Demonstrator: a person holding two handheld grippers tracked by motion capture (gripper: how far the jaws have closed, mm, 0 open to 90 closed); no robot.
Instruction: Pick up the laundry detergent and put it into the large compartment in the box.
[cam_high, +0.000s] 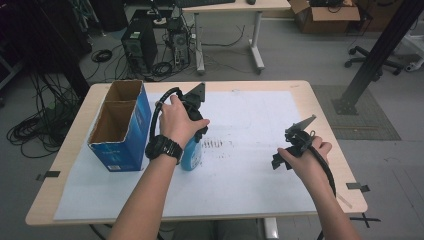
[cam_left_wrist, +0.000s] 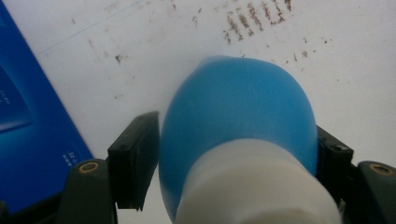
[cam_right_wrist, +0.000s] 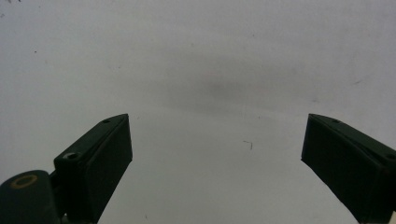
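The left tongs (cam_left_wrist: 233, 154) clamp the blue bottle (cam_left_wrist: 238, 121) beside the blue box (cam_high: 120, 125); the right tongs (cam_right_wrist: 215, 154) gape wide over the worktop (cam_high: 250, 170).

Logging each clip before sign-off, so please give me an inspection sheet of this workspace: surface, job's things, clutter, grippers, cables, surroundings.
Surface: light wooden table covered by a white paper sheet with dark scuff marks near its middle.
Job's things: blue rounded plastic bottle with a white neck, upright on the sheet beside the open blue cardboard box with two compartments.
Clutter: nothing seen.
Grippers: left gripper has its fingers against the bottle's sides; right gripper open over bare sheet, nothing between its fingers.
Cables: a black cable loops from the left gripper; another trails along the right forearm.
Surroundings: black computer tower, floor cables, second desk, cardboard carton.
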